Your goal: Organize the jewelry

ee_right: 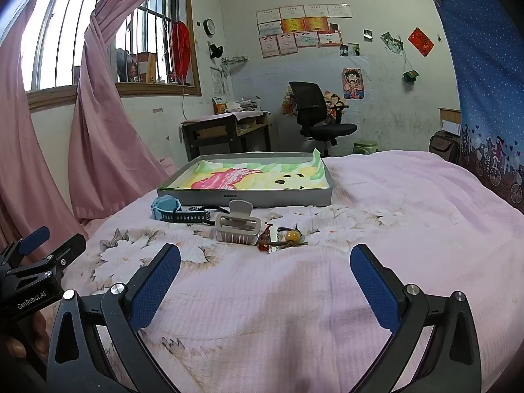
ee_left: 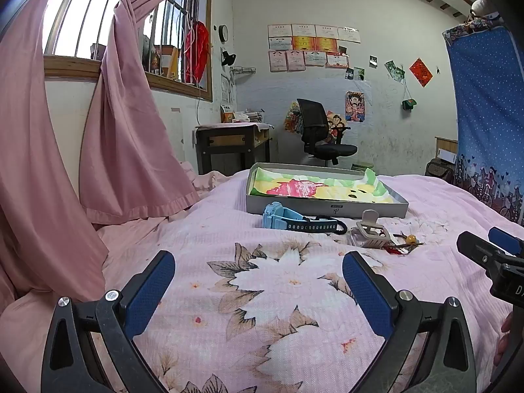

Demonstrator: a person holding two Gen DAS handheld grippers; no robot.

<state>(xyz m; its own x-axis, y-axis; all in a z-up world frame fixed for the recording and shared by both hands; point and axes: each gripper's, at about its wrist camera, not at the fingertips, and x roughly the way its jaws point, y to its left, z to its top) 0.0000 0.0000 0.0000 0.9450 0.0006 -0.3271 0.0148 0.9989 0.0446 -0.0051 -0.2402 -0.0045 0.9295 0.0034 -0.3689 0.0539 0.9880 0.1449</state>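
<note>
On the pink floral bedspread lie a light blue watch [ee_left: 285, 217] [ee_right: 168, 209] with a dark strap, a beige claw hair clip [ee_left: 371, 229] [ee_right: 237, 224] and a small hair tie with an amber bead and red bits [ee_left: 407, 241] [ee_right: 288, 239]. Behind them sits a shallow grey box [ee_left: 327, 209] [ee_right: 249, 198] lined with a colourful cloth. My left gripper [ee_left: 258, 271] stands open over the bed, short of the watch. My right gripper [ee_right: 265, 265] is open too, just before the clip and the hair tie. Nothing is between either pair of fingers.
Pink curtains [ee_left: 124, 137] hang at the left by the barred window. A black office chair [ee_left: 319, 131] and a small desk [ee_left: 232, 144] stand beyond the bed. A blue patterned cloth [ee_left: 491, 114] hangs at the right. A hand [ee_right: 19, 337] holds the left gripper's handle.
</note>
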